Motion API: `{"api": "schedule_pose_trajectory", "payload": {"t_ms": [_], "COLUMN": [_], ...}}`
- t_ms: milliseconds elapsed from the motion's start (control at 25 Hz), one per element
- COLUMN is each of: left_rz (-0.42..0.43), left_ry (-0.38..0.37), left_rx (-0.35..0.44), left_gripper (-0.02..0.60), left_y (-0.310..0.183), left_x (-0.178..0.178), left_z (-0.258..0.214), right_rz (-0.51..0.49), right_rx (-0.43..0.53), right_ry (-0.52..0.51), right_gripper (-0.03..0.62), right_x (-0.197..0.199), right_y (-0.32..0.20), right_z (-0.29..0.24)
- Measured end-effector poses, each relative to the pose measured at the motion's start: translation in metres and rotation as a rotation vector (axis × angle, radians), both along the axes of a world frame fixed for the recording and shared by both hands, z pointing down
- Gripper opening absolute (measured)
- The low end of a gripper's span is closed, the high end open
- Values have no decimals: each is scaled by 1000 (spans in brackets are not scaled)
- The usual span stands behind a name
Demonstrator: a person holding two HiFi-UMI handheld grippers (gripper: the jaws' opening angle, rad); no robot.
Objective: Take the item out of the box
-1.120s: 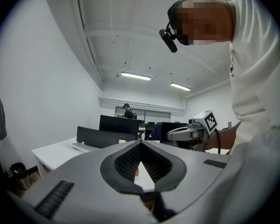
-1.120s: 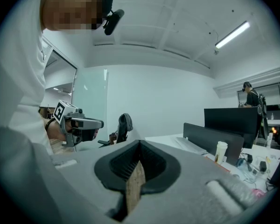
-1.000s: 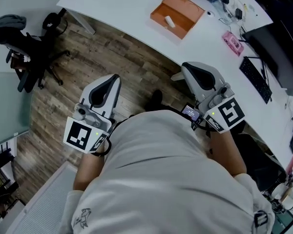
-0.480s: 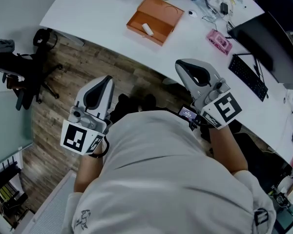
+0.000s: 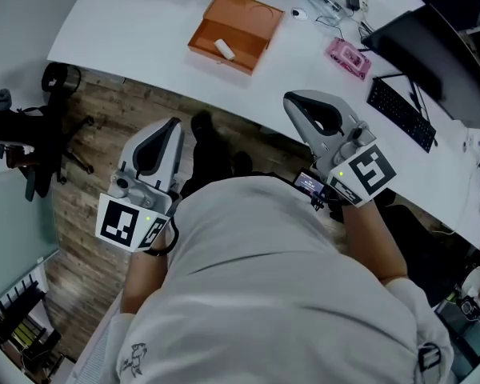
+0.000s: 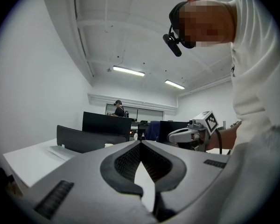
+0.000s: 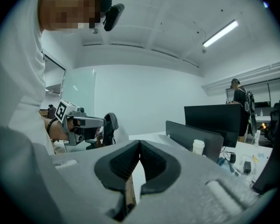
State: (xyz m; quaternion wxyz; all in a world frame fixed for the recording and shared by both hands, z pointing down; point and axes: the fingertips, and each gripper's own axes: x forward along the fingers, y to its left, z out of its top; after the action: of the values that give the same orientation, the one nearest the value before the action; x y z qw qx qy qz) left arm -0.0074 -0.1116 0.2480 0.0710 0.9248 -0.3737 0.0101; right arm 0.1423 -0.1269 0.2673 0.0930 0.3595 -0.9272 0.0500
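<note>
An open orange box (image 5: 232, 27) lies on the white table (image 5: 136, 30), far ahead of both grippers. A small white item (image 5: 223, 48) rests inside it. My left gripper (image 5: 173, 122) is held above the wooden floor, short of the table edge, shut and empty. My right gripper (image 5: 289, 97) hovers at the table's near edge, to the right of the box, also shut with nothing in it. In the left gripper view the jaws (image 6: 140, 143) meet tip to tip. The right gripper view shows the same closed tips (image 7: 140, 143). The box shows in neither gripper view.
A pink object (image 5: 350, 58), a black keyboard (image 5: 402, 113) and a dark monitor (image 5: 432, 38) sit on the table's right part. A black office chair (image 5: 24, 134) stands on the floor at left. A white cup (image 7: 198, 146) stands near monitors; another person (image 7: 238, 101) stands at the back.
The box and table have slid left and lower in the head view as the person moved toward the table. Both grippers stayed shut and kept their places beside the body.
</note>
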Motion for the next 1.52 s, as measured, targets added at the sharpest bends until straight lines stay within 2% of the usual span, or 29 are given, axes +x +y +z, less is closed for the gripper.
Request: {"api": "schedule_pose_trajectory", "payload": {"t_ms": [400,760,1200,1520], "left_rz": [46,51,96,143], "left_ry": [10,13,9,10], "left_rx": [-23,-52,-105,-166], "left_gripper": [-3,-3,-3,-3], "left_y": [-52,-131,-216,-266], "left_x": [0,-22,-49,-69], "left_z": [12,25,39,64], "right_rz": [14,20,32,68], "right_rx": [-36,-90,-157,-241], "right_ry": [14,24,42,78], "right_gripper": [3,3,5,43], "right_x": [-13,-39,-76,-95], "right_y": [-49,-124,-208,-257], "right_z": [15,35,57,88]}}
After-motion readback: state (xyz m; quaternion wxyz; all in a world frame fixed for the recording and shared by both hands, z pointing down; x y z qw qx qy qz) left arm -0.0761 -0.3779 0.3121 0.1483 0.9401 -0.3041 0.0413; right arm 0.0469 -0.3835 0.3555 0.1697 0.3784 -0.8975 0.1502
